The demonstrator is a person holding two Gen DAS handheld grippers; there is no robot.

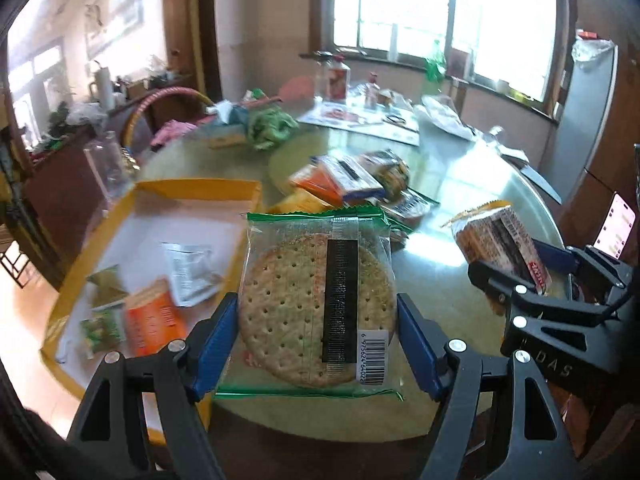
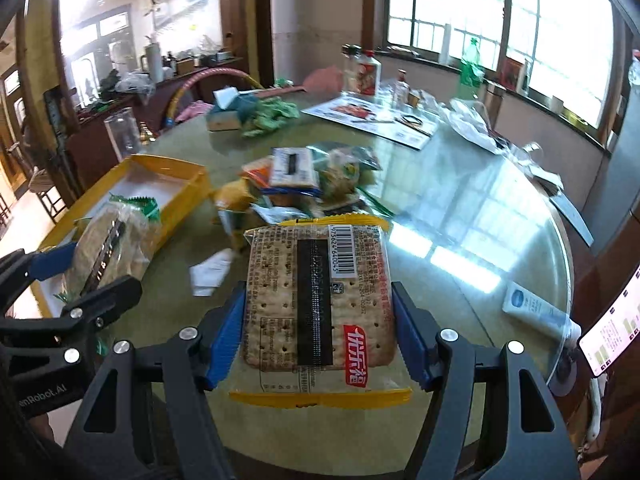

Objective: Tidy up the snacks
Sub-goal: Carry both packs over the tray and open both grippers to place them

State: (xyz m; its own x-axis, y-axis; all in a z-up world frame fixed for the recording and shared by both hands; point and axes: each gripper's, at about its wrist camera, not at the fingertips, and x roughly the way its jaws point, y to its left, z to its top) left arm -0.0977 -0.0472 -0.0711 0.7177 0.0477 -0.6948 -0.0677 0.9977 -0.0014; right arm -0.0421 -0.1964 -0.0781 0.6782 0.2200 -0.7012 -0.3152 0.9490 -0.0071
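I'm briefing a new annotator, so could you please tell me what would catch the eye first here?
Each tool grips a wrapped cracker: the left tool holds a round cracker, the right tool a square cracker. Behind them, a snack pile sits mid-table beside a yellow tray already holding some packets.

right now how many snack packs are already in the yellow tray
4 visible in the yellow tray: an orange pack, a white sachet, a green pack and an olive sachet behind it. The left gripper may hide others.
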